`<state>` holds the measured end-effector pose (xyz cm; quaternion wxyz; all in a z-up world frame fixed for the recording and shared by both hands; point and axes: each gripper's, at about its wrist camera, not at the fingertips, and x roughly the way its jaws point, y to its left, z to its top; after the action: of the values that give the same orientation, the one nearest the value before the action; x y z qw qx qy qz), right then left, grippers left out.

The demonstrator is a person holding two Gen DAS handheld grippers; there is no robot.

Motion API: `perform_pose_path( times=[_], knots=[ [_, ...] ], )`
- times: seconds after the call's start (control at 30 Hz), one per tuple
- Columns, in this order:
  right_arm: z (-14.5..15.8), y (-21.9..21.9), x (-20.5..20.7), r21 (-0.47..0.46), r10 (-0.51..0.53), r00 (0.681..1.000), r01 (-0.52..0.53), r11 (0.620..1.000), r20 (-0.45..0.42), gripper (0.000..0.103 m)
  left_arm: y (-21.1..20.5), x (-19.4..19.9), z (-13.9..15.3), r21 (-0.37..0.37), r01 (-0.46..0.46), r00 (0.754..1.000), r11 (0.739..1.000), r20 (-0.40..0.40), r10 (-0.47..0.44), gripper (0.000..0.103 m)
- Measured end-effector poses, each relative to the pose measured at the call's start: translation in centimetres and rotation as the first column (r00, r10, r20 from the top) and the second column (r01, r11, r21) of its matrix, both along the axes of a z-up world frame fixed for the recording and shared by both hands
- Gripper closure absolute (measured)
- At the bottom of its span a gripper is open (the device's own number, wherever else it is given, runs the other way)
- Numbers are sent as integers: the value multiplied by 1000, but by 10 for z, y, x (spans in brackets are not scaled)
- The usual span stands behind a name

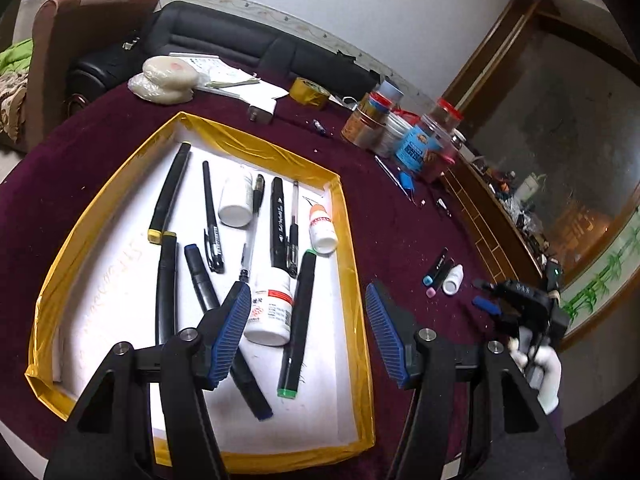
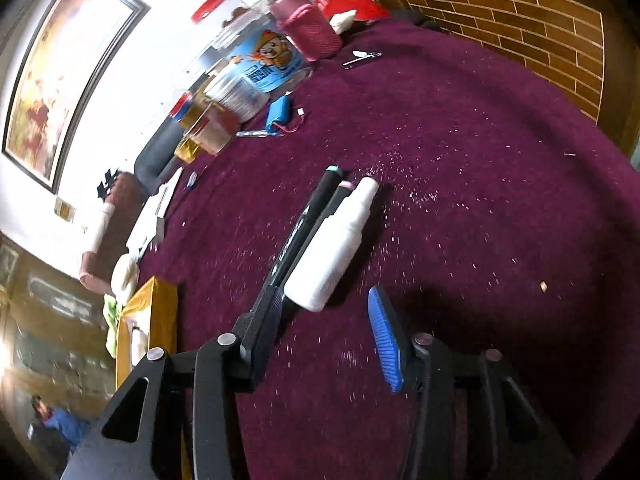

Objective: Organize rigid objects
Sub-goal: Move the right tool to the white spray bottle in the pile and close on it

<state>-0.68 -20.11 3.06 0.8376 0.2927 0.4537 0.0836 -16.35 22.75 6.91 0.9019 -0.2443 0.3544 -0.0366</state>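
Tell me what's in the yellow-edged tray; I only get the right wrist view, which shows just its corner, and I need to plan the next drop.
Observer: The tray holds several black pens and markers plus three white bottles.
Operator: Is the left gripper carrying anything?
Observer: No. The left gripper is open and empty above the tray's near end.
Operator: Any free spot?
Observer: Bare white floor along the tray's left side, beside the leftmost yellow-capped marker.
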Motion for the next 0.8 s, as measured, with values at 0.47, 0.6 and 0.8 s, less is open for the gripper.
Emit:
perform_pose_path(
  times=[0.47,0.6,0.8],
  knots=[
    [-19,26,31,-138,28,999,-34,990,-46,64,-61,-6,18,397,-20,999,918,31,9,44],
    [-18,29,34,-188,52,998,-60,980,-45,65,-70,-2,16,474,-28,1000,880,18,22,44],
    [-17,32,31,-241,74,997,-80,967,-36,72,-74,2,11,522,-20,999,853,-22,37,44]
  ],
)
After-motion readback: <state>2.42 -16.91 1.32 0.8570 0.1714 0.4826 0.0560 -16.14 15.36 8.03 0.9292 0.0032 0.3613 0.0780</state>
